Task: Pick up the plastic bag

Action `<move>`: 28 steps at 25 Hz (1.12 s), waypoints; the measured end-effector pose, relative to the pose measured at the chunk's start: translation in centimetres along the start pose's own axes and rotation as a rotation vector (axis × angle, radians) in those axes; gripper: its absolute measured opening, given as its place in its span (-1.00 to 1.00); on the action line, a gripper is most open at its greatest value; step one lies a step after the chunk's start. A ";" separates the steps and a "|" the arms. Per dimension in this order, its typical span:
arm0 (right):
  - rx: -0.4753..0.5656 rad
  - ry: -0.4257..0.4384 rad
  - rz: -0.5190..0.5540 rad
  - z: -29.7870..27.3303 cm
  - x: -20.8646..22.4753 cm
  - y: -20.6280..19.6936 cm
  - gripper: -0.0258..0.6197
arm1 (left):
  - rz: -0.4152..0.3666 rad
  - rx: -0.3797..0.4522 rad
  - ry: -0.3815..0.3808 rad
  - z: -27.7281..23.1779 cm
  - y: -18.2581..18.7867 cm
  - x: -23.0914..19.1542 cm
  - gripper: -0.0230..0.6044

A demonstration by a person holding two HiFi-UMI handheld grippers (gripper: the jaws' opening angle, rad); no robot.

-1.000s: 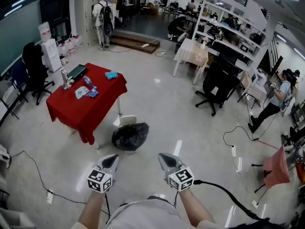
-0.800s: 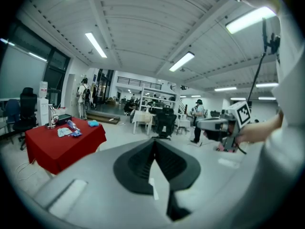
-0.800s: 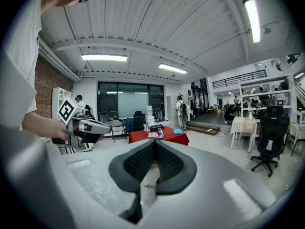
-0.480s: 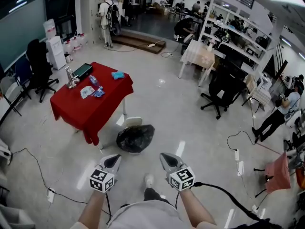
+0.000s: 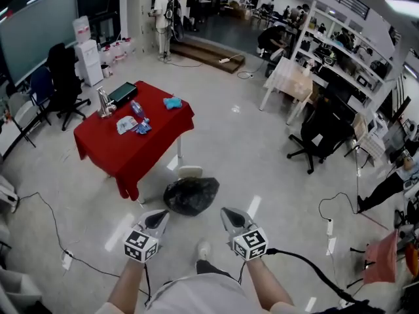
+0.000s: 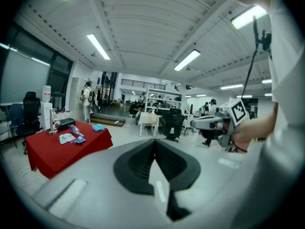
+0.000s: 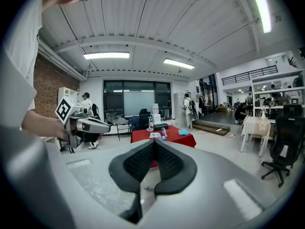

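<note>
A black plastic bag (image 5: 190, 195), full and rounded, lies on the pale floor beside the red-clothed table (image 5: 134, 139). My left gripper (image 5: 161, 216) hovers just short of the bag, below and left of it, jaws shut and empty. My right gripper (image 5: 229, 214) hangs level with it, below and right of the bag, also shut on nothing. In the left gripper view the shut left gripper (image 6: 154, 141) points past the table (image 6: 62, 149); the bag is hidden there. The right gripper (image 7: 154, 142) in its own view shows jaws pressed together, with the table (image 7: 164, 135) behind.
A white lid or bin (image 5: 190, 171) sits behind the bag. The table carries a bottle (image 5: 137, 110), a blue cloth (image 5: 172, 102) and a dark case (image 5: 122, 93). Office chairs (image 5: 321, 136), cables (image 5: 46, 208) on the floor, desks and people stand farther off.
Both grippers and the person have walked forward toward the bag and table. The bag now lies closer to the gripper tips and nearer the middle of the head view. Jaws stay shut.
</note>
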State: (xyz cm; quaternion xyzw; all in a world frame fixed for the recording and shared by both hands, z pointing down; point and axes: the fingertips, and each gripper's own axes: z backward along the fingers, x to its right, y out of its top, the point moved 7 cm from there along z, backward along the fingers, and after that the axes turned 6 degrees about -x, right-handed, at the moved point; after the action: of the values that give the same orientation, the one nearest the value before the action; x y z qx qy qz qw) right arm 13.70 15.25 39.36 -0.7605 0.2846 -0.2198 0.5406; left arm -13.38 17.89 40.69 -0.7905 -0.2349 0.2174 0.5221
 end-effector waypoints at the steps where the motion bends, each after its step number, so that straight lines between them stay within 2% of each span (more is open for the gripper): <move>1: -0.003 0.007 0.001 -0.6 0.7 0.0 -0.92 | 0.004 -0.002 0.005 -0.8 0.1 -0.3 -0.92; 15: -0.038 0.109 0.039 -8.3 13.6 1.3 -0.92 | 0.042 0.012 0.091 -12.0 4.5 -4.0 -0.92; 21: -0.055 0.154 0.047 -10.4 16.7 1.6 -0.92 | 0.067 -0.009 0.125 -14.8 5.1 -4.6 -0.92; 28: -0.062 0.166 0.031 -12.7 18.2 1.7 -0.92 | 0.071 -0.035 0.146 -16.2 5.4 -6.8 -0.92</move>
State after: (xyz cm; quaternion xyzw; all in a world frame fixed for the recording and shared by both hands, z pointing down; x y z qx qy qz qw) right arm 18.64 -6.25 42.26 -0.7514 0.3470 -0.2649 0.4949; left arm -8.52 0.23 42.13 -0.8213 -0.1716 0.1734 0.5158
